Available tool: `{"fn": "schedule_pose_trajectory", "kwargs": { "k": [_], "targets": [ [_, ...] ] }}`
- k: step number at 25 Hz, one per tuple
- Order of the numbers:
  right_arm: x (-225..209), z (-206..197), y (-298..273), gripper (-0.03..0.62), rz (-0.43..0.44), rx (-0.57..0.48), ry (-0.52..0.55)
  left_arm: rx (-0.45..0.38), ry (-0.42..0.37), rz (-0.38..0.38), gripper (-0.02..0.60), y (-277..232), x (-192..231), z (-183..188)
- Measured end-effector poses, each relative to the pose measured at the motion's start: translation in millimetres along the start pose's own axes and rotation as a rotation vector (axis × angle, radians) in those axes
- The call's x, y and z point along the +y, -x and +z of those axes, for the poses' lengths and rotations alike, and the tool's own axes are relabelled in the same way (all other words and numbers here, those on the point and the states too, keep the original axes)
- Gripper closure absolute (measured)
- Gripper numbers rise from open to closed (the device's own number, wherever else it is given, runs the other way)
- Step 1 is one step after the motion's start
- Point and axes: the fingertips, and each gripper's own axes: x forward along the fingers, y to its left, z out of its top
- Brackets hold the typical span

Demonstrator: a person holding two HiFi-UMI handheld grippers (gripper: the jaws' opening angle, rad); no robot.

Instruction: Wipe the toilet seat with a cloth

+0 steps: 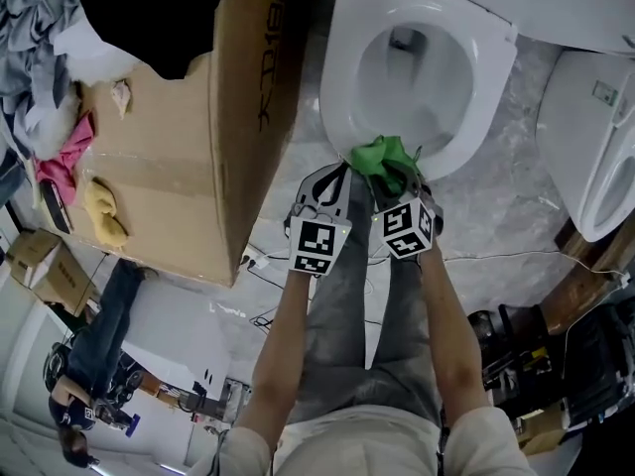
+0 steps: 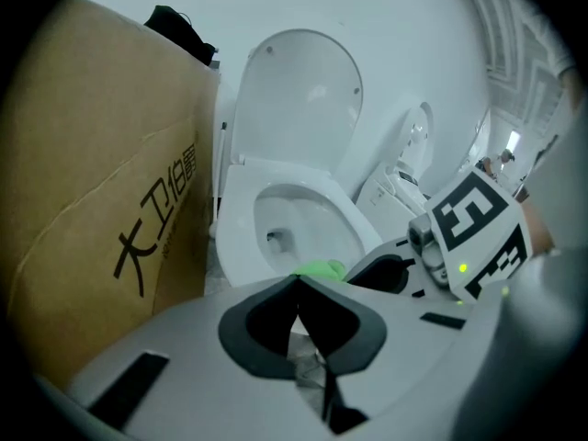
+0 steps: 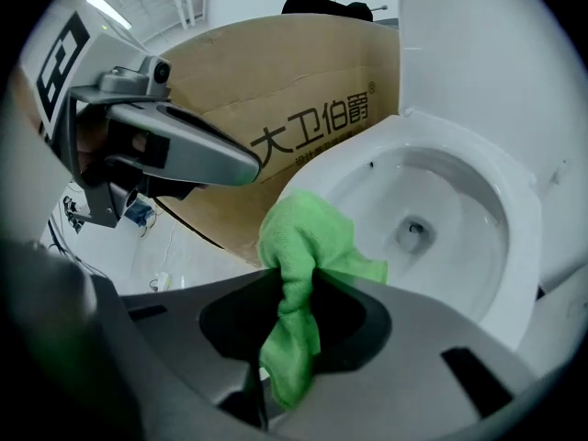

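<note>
A white toilet with its lid raised shows its seat [image 1: 484,117] [image 2: 241,246] [image 3: 514,246] open to the bowl. A green cloth [image 1: 385,161] [image 3: 303,255] [image 2: 322,269] rests on the seat's near rim. My right gripper [image 1: 389,178] [image 3: 292,288] is shut on the green cloth, which bunches out in front of its jaws and hangs down between them. My left gripper [image 1: 342,172] [image 2: 296,281] is shut with nothing in it, just left of the cloth and short of the seat's front edge.
A big cardboard box [image 1: 189,137] [image 2: 101,191] [image 3: 276,99] stands close on the toilet's left. A second white fixture [image 1: 595,137] [image 2: 404,168] sits to the right. Cables [image 1: 516,258] trail over the marble floor near the person's legs.
</note>
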Motion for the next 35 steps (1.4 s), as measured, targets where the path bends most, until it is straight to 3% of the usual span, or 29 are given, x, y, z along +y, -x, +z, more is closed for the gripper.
{"fn": "schedule_pose_trajectory", "kwargs": {
  "k": [15,35],
  "targets": [
    [-32.6,-43.7,32.5,0.499,-0.024,-0.011,-0.103,0.064,-0.083,-0.084,0.569,-31.8,-45.7,17.6],
    [-96.8,-69.9,63.2,0.499,-0.007,0.010,-0.120,0.080,-0.112,-0.142,0.569,-79.3,-100.9,60.0]
  ]
}}
